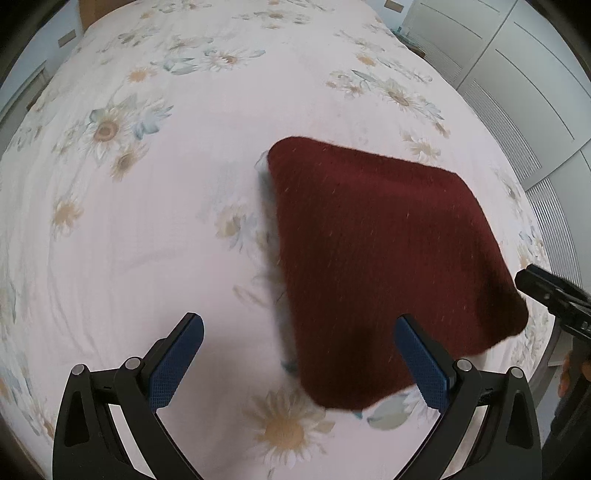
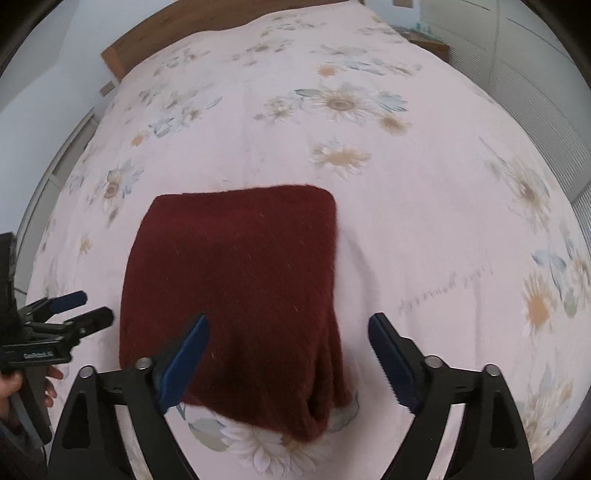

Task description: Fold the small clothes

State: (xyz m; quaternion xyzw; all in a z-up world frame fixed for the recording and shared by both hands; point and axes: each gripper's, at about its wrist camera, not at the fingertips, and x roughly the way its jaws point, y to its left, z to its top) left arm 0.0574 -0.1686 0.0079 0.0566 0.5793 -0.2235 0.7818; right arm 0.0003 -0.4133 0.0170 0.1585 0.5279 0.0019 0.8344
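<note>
Dark red knitted cloth, woolly and matt, fuzzy along its edges and flecked with pale lint. Under it, pale pink bedcover of soft matt fabric, faintly ribbed, printed with daisies. Beyond the cloth, a wooden headboard with a smooth brown finish. Near the cloth, right gripper in matt black plastic with dull metal pins; blue pads finely textured, toothed at the edge.

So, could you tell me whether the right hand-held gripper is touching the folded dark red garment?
Apart. In the right wrist view the right hand-held gripper stands wide open above the dark red garment, neither blue pad pressing on it.
</note>
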